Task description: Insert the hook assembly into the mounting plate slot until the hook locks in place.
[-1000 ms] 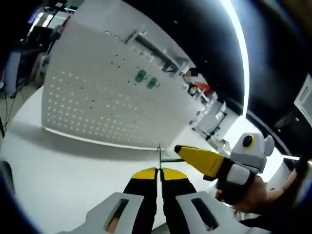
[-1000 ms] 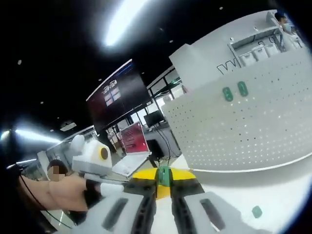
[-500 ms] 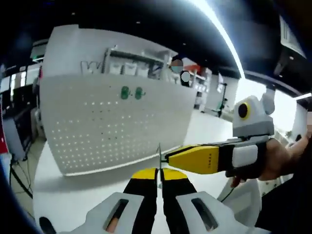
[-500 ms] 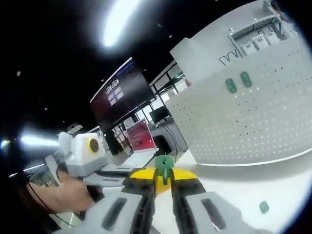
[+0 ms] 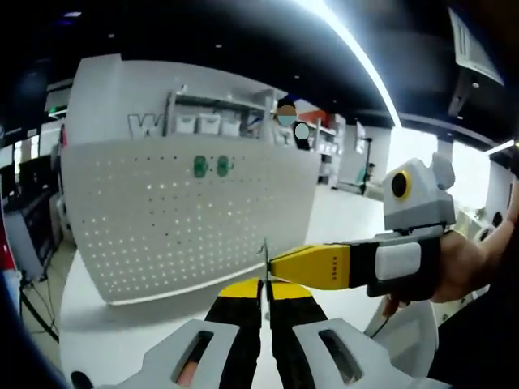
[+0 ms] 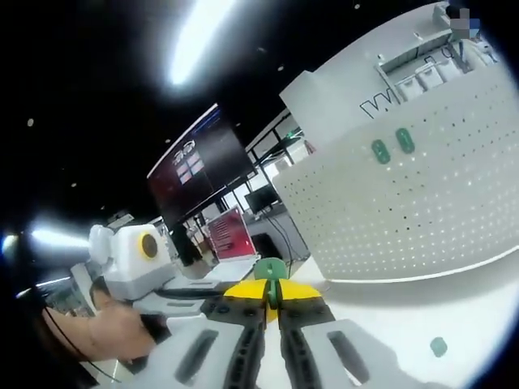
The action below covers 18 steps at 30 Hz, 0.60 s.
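Observation:
My left gripper (image 5: 265, 285) is shut on a thin metal hook wire (image 5: 265, 258) that stands straight up between its yellow-tipped jaws. The right gripper (image 5: 312, 266), held by a hand, reaches in from the right, and its yellow tip nearly touches the wire. My right gripper (image 6: 272, 293) is shut on a small green plastic plate (image 6: 270, 271). The left gripper (image 6: 174, 293) lies close on the left there. Behind stands a white pegboard (image 5: 162, 219), (image 6: 422, 211) with two green plates (image 5: 210, 166), (image 6: 391, 145) mounted near its top.
The white table (image 5: 105, 324) runs under the pegboard. One loose green piece (image 6: 439, 347) lies on the table at the lower right. A person's hand (image 6: 105, 332) holds the left gripper. Screens and shelves fill the dark hall beyond.
The left gripper view has levelled out from a tilt, so the pegboard now faces it squarely. The right gripper's tip has stayed beside the wire. Both grips are unchanged.

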Each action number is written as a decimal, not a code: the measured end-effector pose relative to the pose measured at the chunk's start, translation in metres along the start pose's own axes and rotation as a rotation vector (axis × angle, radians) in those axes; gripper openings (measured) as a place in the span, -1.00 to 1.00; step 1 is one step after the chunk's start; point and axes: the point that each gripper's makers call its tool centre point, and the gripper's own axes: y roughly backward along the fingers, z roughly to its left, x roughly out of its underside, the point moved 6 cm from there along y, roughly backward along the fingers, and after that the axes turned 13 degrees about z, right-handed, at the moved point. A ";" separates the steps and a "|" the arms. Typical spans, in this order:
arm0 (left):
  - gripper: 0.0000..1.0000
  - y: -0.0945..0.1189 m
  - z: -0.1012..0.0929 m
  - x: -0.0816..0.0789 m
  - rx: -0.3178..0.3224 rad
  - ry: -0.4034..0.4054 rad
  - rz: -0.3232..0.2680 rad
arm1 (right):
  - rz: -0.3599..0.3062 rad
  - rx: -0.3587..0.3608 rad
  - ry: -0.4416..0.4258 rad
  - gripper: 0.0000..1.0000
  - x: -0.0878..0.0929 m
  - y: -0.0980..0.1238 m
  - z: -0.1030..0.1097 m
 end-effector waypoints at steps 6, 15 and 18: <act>-0.95 0.001 0.000 0.004 -0.006 -0.007 0.002 | 0.009 -0.007 0.007 -0.99 0.003 -0.001 0.001; -0.51 0.000 -0.002 0.010 0.034 -0.031 0.017 | 0.026 -0.025 0.003 -0.99 0.005 -0.004 0.002; -0.39 -0.002 -0.003 0.012 0.043 -0.024 0.022 | 0.030 -0.024 0.017 -0.99 0.003 -0.004 0.002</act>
